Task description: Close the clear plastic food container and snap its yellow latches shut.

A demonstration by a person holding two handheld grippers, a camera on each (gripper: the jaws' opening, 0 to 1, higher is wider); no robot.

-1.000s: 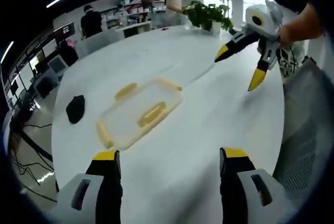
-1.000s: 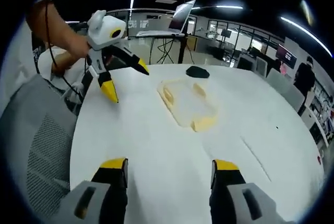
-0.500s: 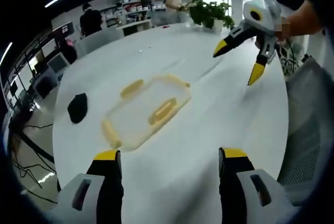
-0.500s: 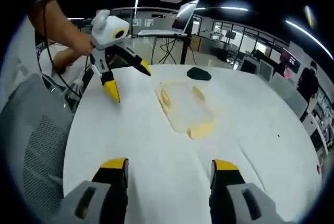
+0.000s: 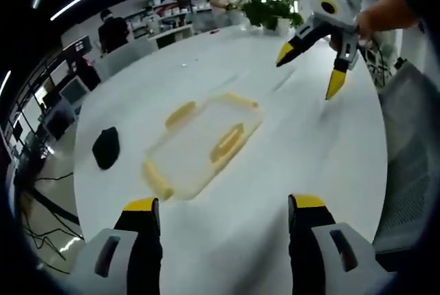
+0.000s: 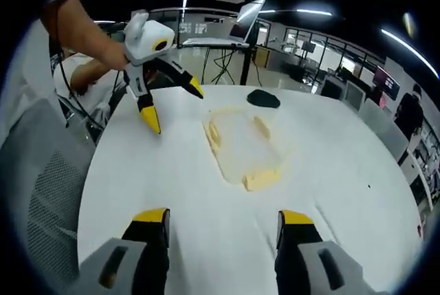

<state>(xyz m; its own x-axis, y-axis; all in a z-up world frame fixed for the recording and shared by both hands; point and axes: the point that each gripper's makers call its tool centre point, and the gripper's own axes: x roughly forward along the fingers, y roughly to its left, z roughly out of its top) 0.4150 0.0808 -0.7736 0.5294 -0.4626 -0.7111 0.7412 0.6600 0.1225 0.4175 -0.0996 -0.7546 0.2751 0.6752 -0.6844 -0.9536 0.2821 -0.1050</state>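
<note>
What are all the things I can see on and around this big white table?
Table: one, white, round, under everything.
Food container: one, clear plastic, near the table's middle, lying flat.
Latches: yellow, along the container's edges; four show in the left gripper view.
Black object: one, small, on the table beside the container, apart from it.
Potted plant: one, green, at the table's far edge.
Laptop: one, open, raised on a stand beyond the table.
Mesh chair: one, grey, at the table's edge.
People: a few, far off in the room.
Left tool: white body, black jaws with yellow tips, open, above the table.
Right tool: same colours, open, above the table.
</note>
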